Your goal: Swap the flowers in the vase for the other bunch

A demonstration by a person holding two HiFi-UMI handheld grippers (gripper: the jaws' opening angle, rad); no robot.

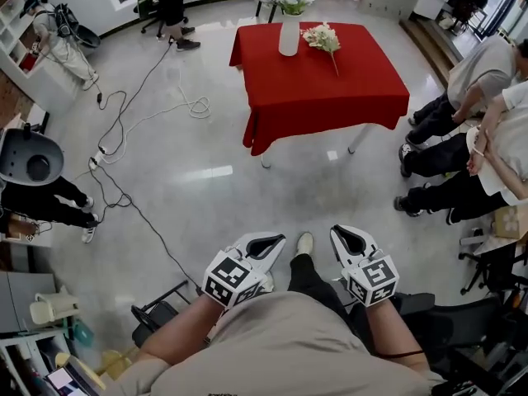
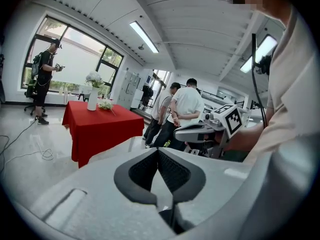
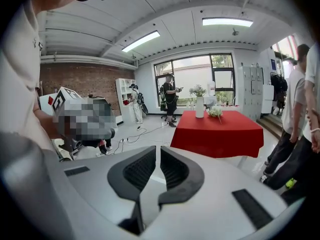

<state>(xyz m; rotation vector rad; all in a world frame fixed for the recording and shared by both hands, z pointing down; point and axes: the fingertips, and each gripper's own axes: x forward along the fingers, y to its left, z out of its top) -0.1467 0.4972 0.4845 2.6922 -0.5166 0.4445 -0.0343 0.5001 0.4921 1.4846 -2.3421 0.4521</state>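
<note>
Bare floor [image 1: 247, 180] separates left gripper [image 1: 275, 240] and right gripper [image 1: 343, 234], both closed empty, from the table [image 1: 330, 93]; vase [image 1: 289, 36] near its far edge, cables [image 1: 124, 130] left, people [image 1: 462, 139] right.

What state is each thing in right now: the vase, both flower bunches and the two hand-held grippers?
White vase: upright, holding flowers.
Loose bunch: lying on the red tablecloth beside the vase.
Left hand-held gripper: shut, empty.
Right hand-held gripper: shut, empty.

Bright room around you: ceiling strips [image 3: 227, 22] plus window [image 3: 192, 76] daylight. Soft glare on your floor [image 1: 210, 172]. Gripper views bow, corners black. Head view sharp.
</note>
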